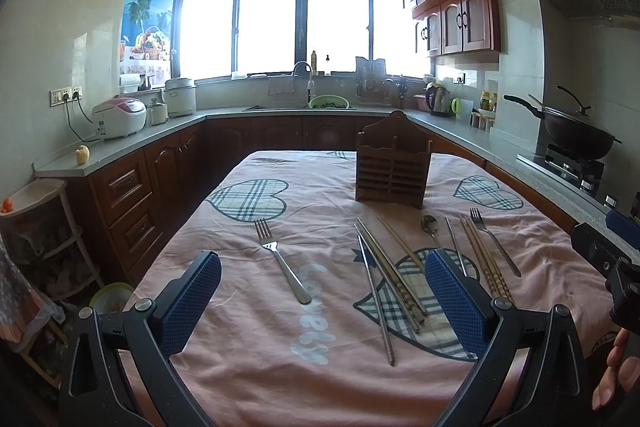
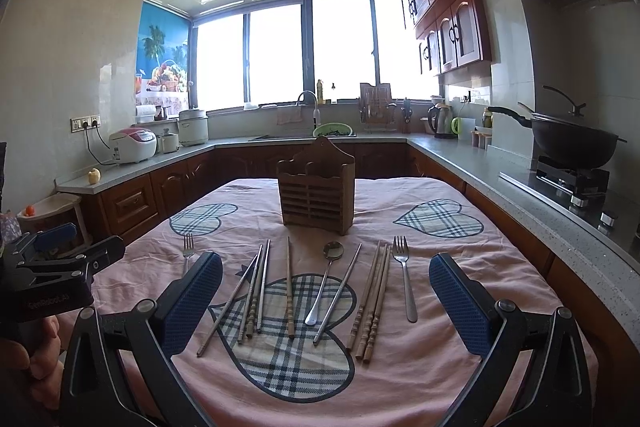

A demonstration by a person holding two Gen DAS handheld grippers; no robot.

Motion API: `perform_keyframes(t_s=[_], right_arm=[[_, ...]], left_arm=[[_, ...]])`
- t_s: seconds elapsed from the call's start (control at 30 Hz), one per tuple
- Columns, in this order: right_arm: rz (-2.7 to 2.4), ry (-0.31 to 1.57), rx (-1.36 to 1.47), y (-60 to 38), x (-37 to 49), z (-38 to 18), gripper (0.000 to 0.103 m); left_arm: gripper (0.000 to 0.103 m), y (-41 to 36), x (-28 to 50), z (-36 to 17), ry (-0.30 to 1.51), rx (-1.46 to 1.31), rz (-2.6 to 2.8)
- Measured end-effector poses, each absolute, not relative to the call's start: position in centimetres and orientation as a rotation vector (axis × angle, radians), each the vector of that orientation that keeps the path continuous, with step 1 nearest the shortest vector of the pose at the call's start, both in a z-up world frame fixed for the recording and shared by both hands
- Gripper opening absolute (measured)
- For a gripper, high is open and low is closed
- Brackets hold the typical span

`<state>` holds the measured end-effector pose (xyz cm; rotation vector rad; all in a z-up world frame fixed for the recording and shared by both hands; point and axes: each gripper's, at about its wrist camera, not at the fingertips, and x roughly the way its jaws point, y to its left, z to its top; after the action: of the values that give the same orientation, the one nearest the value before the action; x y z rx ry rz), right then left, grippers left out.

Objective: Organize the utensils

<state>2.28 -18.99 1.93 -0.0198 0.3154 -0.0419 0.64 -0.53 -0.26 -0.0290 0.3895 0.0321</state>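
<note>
A brown wooden utensil holder (image 2: 316, 187) stands upright at the far middle of the pink-clothed table (image 2: 480, 307). In front of it lie, left to right, a fork (image 2: 188, 251), metal chopsticks (image 2: 256, 287), one wooden chopstick (image 2: 289, 287), a spoon (image 2: 326, 279), a metal chopstick (image 2: 338, 295), wooden chopsticks (image 2: 372, 303) and a second fork (image 2: 404, 275). My right gripper (image 2: 326, 303) hovers open over the near row, holding nothing. My left gripper (image 1: 324, 303) is open too, above the cloth between the left fork (image 1: 282, 261) and the metal chopsticks (image 1: 376, 299).
Kitchen counters (image 2: 520, 179) wrap around the table on three sides. A black wok (image 2: 572, 143) sits on the stove at right, rice cookers (image 1: 118, 115) on the left counter. A corner shelf (image 1: 36, 211) stands left of the table. A hand (image 1: 616, 375) shows at the right edge.
</note>
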Motion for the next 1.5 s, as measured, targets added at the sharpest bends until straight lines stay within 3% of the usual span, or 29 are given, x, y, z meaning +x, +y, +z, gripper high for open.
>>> perform_keyframes(t_s=[0.9,1.5], right_arm=[[-0.037,0.320,-0.013,-18.9,2.4,1.8,0.103],[-0.024,0.398,0.051,-21.5,6.2,1.2,0.103]], left_arm=[[0.102,-0.6,0.7,-0.7,0.409,-0.032,0.034],[0.102,1.5,8.8,-0.4,0.591,-0.085,0.018]])
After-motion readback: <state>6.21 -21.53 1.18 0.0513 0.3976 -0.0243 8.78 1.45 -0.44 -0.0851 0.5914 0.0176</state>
